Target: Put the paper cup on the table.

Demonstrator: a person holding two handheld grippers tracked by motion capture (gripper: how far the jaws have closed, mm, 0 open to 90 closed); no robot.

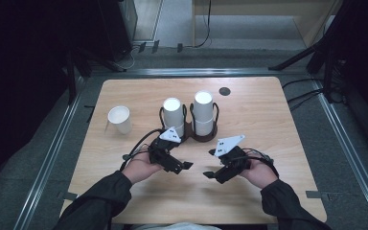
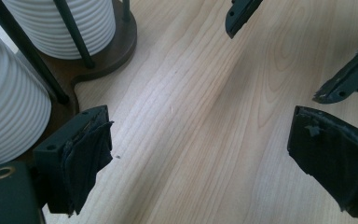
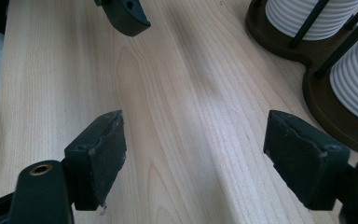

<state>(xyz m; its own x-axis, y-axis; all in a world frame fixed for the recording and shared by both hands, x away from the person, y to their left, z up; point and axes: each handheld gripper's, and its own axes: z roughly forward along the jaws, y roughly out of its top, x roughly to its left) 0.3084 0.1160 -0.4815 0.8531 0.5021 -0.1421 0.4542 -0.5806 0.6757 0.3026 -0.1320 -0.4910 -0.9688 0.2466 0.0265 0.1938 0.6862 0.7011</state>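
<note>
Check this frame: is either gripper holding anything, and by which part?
Nothing is held. The left gripper and right gripper both stand open over bare table, near the cup holder.

You have pale wood-grain worktop (image 1: 268, 124) under black tools: left tool (image 1: 184, 166), right tool (image 1: 210, 165). At 12 o'clock, two white ribbed cup stacks (image 1: 173, 115) sit in a dark brown holder (image 1: 202, 136); at 10 o'clock, a plain white cup (image 1: 120, 119).
</note>
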